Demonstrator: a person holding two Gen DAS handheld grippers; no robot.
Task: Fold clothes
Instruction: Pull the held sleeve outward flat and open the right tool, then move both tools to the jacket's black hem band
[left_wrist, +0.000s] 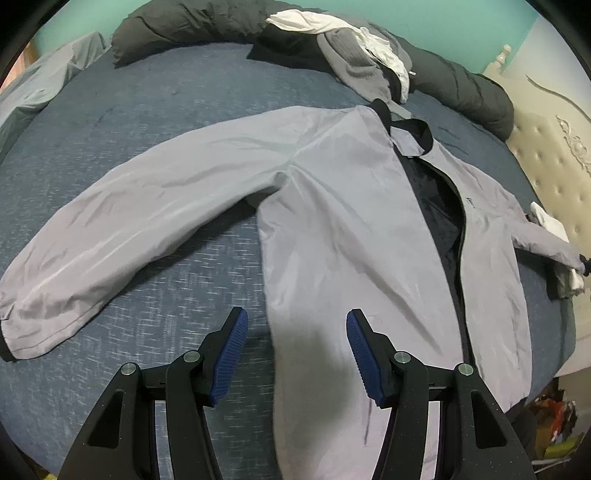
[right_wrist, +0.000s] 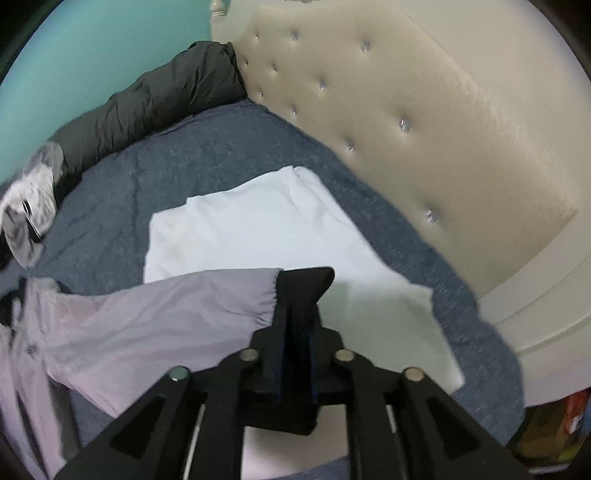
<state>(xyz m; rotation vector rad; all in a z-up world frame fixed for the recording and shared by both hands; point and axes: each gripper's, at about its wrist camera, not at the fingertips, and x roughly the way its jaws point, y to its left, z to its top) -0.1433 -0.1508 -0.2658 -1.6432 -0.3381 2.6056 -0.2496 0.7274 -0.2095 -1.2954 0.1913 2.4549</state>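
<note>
1. Here, nearest the left wrist view, the left gripper (left_wrist: 293, 332) stands about half open with nothing between its blue pads (left_wrist: 231, 354); it points steeply down over the lower hem of the grey jacket (left_wrist: 343, 229), which lies directly under and just ahead of it

2. The jacket lies flat on the blue bed (left_wrist: 147, 110), front up and unzipped, its long axis running from the hem by the left gripper away to the black collar (left_wrist: 410, 129)

3. One sleeve (left_wrist: 122, 221) stretches out flat to the left in that view, well apart from either gripper

4. The other sleeve (right_wrist: 166, 317) goes off to the right, and the right gripper (right_wrist: 301, 291) has its black cuff (right_wrist: 304, 282) between nearly closed jaws; whether the pads press on it or have begun to let go cannot be told

5. So the right hand is the nearer one to that sleeve, and a fold would likely carry the cuff leftward across the jacket's body

6. Beyond the cuff lies a folded white garment (right_wrist: 240, 236), partly under the sleeve

7. Farthest back, a dark rolled duvet (right_wrist: 155, 103) lies along the bed's far edge, next to the cream tufted headboard (right_wrist: 424, 129)
</note>
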